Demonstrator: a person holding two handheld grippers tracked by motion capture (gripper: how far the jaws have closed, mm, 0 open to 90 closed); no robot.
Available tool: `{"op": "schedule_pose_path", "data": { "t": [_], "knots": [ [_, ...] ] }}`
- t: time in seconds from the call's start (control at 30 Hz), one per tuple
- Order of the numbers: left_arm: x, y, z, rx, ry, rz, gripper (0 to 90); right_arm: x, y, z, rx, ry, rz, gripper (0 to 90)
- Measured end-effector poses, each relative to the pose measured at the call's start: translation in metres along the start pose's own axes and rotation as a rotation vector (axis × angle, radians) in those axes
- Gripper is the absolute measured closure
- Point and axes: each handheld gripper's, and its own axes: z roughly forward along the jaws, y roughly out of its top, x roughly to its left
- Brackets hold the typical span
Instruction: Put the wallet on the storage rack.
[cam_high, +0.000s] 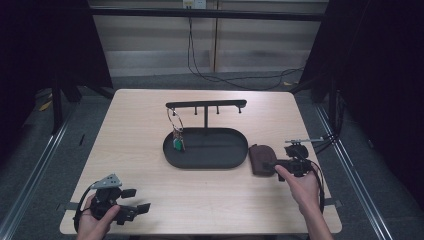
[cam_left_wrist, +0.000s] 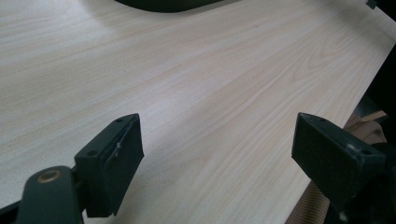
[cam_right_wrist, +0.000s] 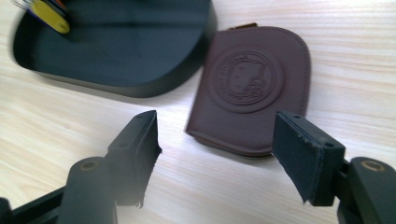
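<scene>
One black oval tray (cam_high: 235, 159) with hook rack (cam_high: 206, 104), one key bunch (cam_high: 177, 141), one brown pouch (cam_high: 259, 159), two grippers (cam_high: 136, 201) (cam_high: 273, 166).

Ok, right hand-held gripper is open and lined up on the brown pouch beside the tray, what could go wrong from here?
1. The brown pouch lies flat on the table, so the right hand-held gripper may slide it instead of getting under an edge.
2. The pouch sits tight beside the black tray; one jaw could bump the tray rim while closing.
3. A knocked tray could swing the key ring hanging from the rack.
</scene>
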Motion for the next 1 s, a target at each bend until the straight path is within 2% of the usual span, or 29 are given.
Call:
{"op": "schedule_pose_path", "data": {
  "t": [0.1, 0.2, 0.3, 0.4, 0.57, 0.63, 0.7, 0.77, 0.83, 1.0],
  "knots": [
    [0.000, 0.000, 0.000, -0.002, 0.001, -0.002, 16.5, 0.000, 0.008, 0.006, 0.051, -0.003, 0.003, 28.1],
    [-0.001, 0.000, -0.001, -0.002, -0.003, 0.000, 16.5, -0.001, 0.018, 0.014, 0.100, -0.038, 0.004, 23.4],
    [-0.001, 0.001, -0.001, -0.001, -0.003, 0.012, 16.5, -0.007, 0.029, 0.025, 0.190, -0.065, 0.032, 15.5],
    [-0.001, 0.000, -0.002, -0.006, -0.010, 0.008, 16.5, -0.015, 0.039, 0.033, 0.247, -0.081, 0.071, 16.5],
    [0.001, 0.001, -0.002, 0.000, -0.027, 0.002, 16.5, -0.020, 0.053, 0.036, 0.274, -0.108, 0.077, 19.5],
    [0.002, 0.001, -0.003, 0.002, -0.027, 0.007, 16.5, -0.019, 0.058, 0.039, 0.305, -0.139, 0.053, 19.8],
    [0.001, 0.001, -0.003, 0.004, -0.027, 0.011, 16.5, -0.019, 0.061, 0.043, 0.326, -0.139, 0.056, 21.1],
    [0.001, 0.001, -0.003, 0.005, -0.027, 0.010, 16.5, -0.020, 0.063, 0.049, 0.352, -0.159, 0.051, 20.8],
    [0.001, 0.001, -0.003, 0.007, -0.029, 0.003, 16.5, -0.021, 0.064, 0.054, 0.369, -0.150, 0.059, 21.8],
    [0.001, 0.001, -0.003, 0.012, -0.027, 0.006, 16.7, -0.024, 0.066, 0.059, 0.370, -0.130, 0.082, 24.4]
  ]
}}
